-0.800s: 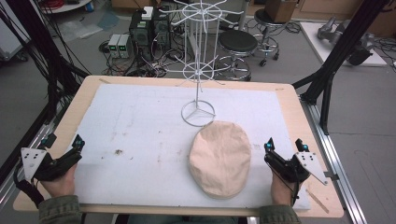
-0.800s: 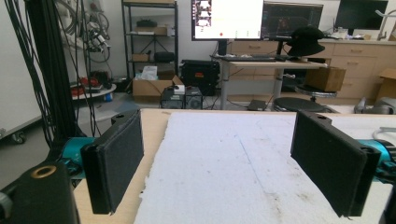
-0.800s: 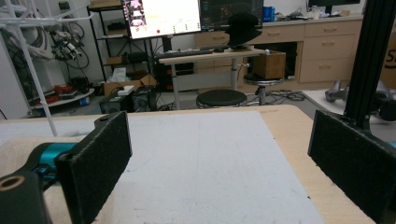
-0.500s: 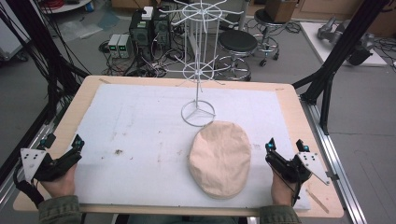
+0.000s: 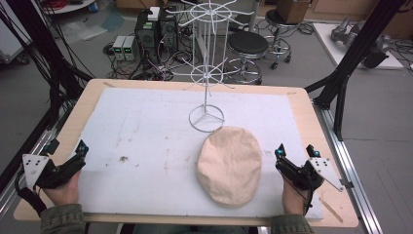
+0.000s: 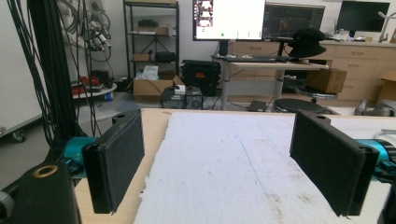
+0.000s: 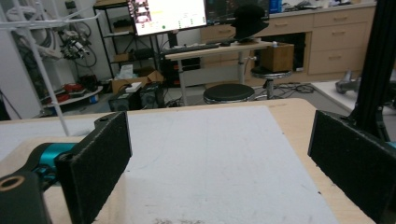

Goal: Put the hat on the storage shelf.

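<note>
While both grippers gape empty | beige cap (image 5: 229, 165) just beside right gripper (image 5: 294, 152)

- A beige flat cap (image 5: 229, 165) lies on the white foam mat (image 5: 146, 126), just before the ring base of a white wire display rack (image 5: 207, 73).
- The mat covers a wooden tabletop (image 5: 311, 117).
- Behind the table: a black stool (image 5: 248, 45), computer towers (image 5: 152, 29), and a lit monitor (image 6: 228, 18).
</note>
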Tool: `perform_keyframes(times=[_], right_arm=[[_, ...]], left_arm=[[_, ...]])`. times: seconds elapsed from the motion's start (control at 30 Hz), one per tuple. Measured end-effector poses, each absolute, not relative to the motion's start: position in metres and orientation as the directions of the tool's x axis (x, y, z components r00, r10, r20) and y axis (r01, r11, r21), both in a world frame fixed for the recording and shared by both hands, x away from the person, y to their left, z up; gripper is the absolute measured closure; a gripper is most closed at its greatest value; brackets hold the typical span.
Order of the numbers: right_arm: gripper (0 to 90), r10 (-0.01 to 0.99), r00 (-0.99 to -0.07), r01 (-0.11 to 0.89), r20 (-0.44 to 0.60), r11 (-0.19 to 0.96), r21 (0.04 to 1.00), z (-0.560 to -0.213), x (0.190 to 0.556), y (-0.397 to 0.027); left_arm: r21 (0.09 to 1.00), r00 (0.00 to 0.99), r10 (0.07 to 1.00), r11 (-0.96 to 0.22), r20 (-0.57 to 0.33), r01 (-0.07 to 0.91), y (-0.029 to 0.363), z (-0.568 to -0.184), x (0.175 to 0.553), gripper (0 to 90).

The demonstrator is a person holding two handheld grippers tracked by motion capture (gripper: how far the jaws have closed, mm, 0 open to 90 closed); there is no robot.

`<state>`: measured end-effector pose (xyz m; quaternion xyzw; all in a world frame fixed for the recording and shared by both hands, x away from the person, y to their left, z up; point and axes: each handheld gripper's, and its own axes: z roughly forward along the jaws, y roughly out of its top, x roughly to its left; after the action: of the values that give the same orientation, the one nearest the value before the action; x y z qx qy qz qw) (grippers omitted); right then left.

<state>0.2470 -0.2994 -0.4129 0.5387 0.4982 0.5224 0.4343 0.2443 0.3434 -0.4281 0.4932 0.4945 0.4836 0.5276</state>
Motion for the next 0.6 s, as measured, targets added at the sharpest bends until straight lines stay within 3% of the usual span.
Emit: perform_keyframes(times=[0.6], right_arm=[[5.2, 0.980, -0.178, 0.114, 0.087, -0.068, 0.991, -0.404, 0.247, -0.278]], left_arm=[[0.999, 0.050, 0.998, 0.048, -0.047, -0.016, 0.344, -0.429, 0.246, 18.2]])
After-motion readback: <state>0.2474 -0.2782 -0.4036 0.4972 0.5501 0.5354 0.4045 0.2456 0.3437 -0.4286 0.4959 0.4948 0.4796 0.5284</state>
